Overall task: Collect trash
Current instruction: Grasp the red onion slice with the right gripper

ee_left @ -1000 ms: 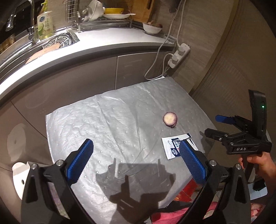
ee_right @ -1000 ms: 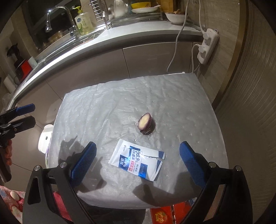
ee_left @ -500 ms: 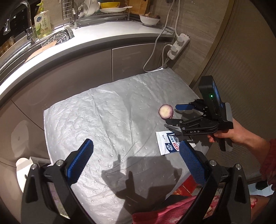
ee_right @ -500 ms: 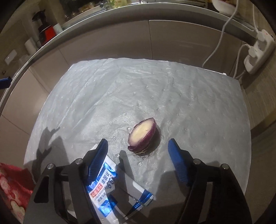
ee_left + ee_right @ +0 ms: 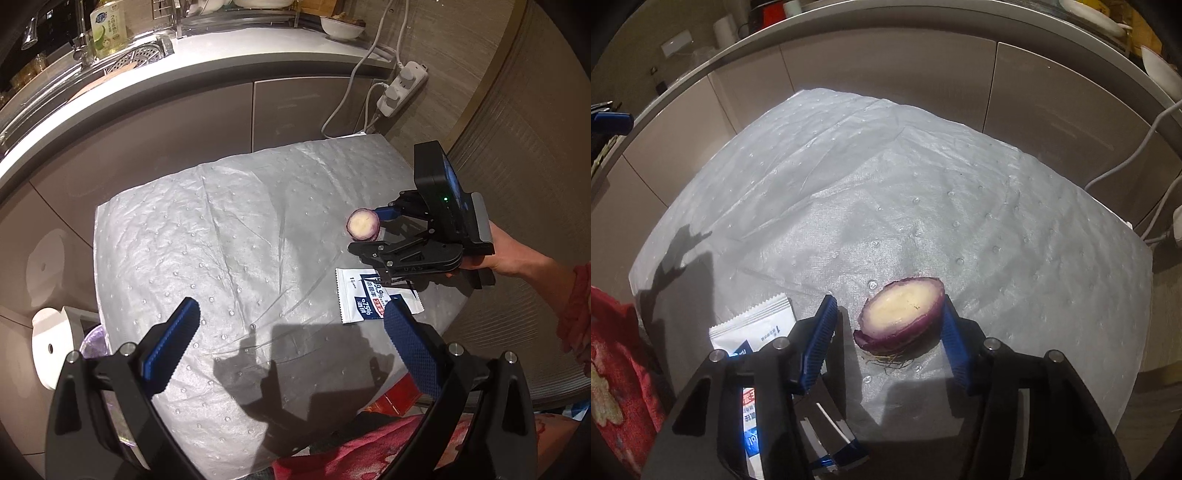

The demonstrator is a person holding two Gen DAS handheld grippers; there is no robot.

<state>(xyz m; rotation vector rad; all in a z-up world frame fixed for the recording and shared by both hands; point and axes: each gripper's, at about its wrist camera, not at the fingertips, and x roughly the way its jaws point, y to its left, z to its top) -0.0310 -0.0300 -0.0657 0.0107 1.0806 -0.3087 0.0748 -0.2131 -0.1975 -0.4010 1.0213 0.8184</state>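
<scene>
On the left of the left wrist view, a white roll (image 5: pixel 46 349) stands low beside the table edge. The table is covered with a silvery dimpled sheet (image 5: pixel 221 236), creased across its middle. The left gripper (image 5: pixel 291 336) hovers above the near part of the sheet with its blue pads spread wide and nothing between them.

Further right lies the onion end (image 5: pixel 903 315): a cut piece of red onion with a pale cream face, a purple skin rim and thin dry roots trailing from its lower edge. It rests on the sheet toward the right side, tilted so that the cut face looks up and to the left. The right gripper (image 5: pixel 886 339) has come down around it, and its jaws have just been closing. The right pad touches the purple skin; the left pad stands a little off the piece, so it sits between the jaws, though whether it is truly squeezed is hard to judge from this angle.

Just beside the onion end, nearer the table's front edge, a white and blue sachet (image 5: pixel 373 301) with red print lies flat, partly under the right gripper. A hand (image 5: pixel 495 254) holds that gripper from the right.
</scene>
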